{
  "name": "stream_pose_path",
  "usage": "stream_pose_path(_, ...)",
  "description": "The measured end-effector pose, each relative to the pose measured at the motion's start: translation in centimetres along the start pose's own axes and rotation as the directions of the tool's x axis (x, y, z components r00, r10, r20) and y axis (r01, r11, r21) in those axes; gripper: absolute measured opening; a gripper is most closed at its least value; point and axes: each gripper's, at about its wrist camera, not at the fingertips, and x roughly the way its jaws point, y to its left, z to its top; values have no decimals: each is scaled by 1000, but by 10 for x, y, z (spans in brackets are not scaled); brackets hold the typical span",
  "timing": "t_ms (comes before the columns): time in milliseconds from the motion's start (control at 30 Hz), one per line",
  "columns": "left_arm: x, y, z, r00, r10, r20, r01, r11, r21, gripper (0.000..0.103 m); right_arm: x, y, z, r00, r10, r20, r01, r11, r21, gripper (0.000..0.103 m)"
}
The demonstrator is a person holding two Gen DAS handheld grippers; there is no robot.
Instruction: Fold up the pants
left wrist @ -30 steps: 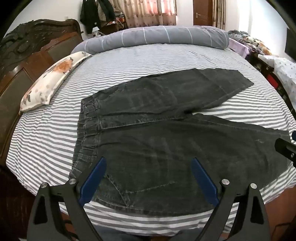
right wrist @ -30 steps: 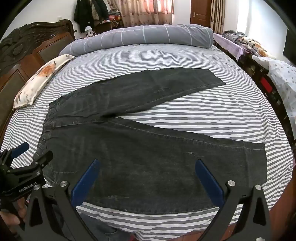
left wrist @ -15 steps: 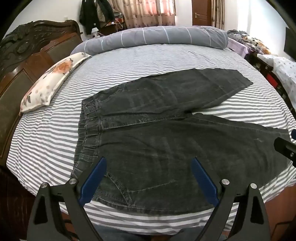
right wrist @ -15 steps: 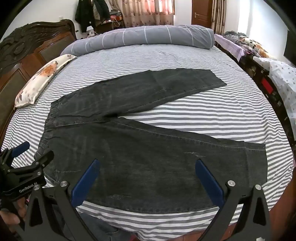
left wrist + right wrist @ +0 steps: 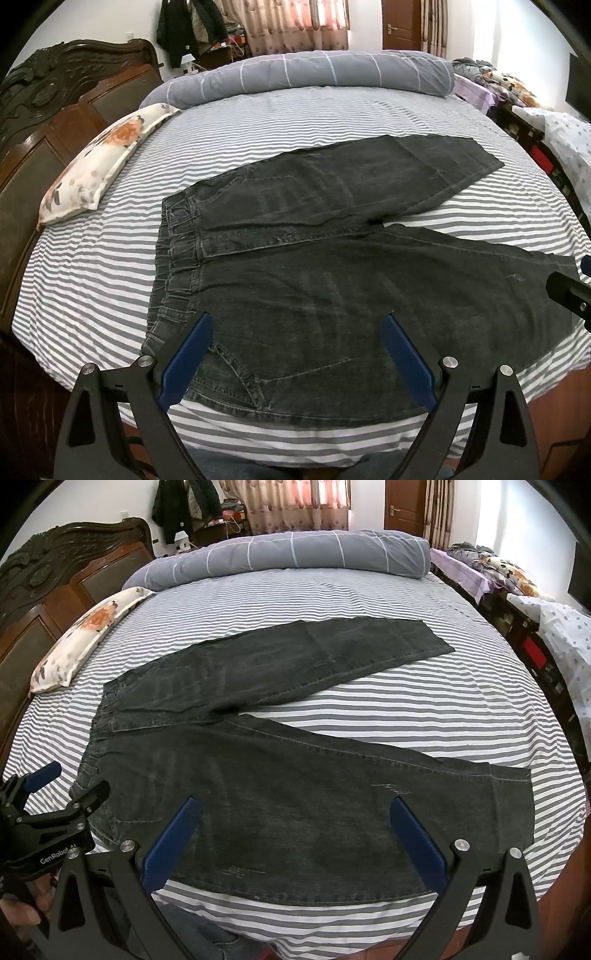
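Dark grey denim pants [image 5: 314, 280] lie flat on the striped bed, waistband [image 5: 173, 266] to the left, the two legs spread in a V toward the right. They also show in the right wrist view [image 5: 288, 775]. My left gripper [image 5: 295, 354] is open and empty, hovering over the near waist and hip part. My right gripper [image 5: 291, 834] is open and empty over the near leg, short of its hem [image 5: 513, 805]. The left gripper also shows in the right wrist view [image 5: 48, 797].
A grey-and-white striped sheet [image 5: 332, 118] covers the bed. A rolled grey quilt [image 5: 310, 74] lies along the far side. A floral pillow [image 5: 103, 162] rests by the dark wooden headboard [image 5: 48, 110] on the left. Another bed [image 5: 554, 620] stands at the right.
Both grippers have drifted slightly back from the pants, so a little more of the near bed edge shows. The pants have not moved and both grippers stay open.
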Motion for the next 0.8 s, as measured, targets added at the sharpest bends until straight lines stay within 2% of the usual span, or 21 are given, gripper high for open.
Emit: stream_pose_path(800, 5, -3, 1, 1000, -2, -6, 2, 1000, 8, 93, 2, -1, 2, 1000, -2, -6, 2, 1000, 1, 103)
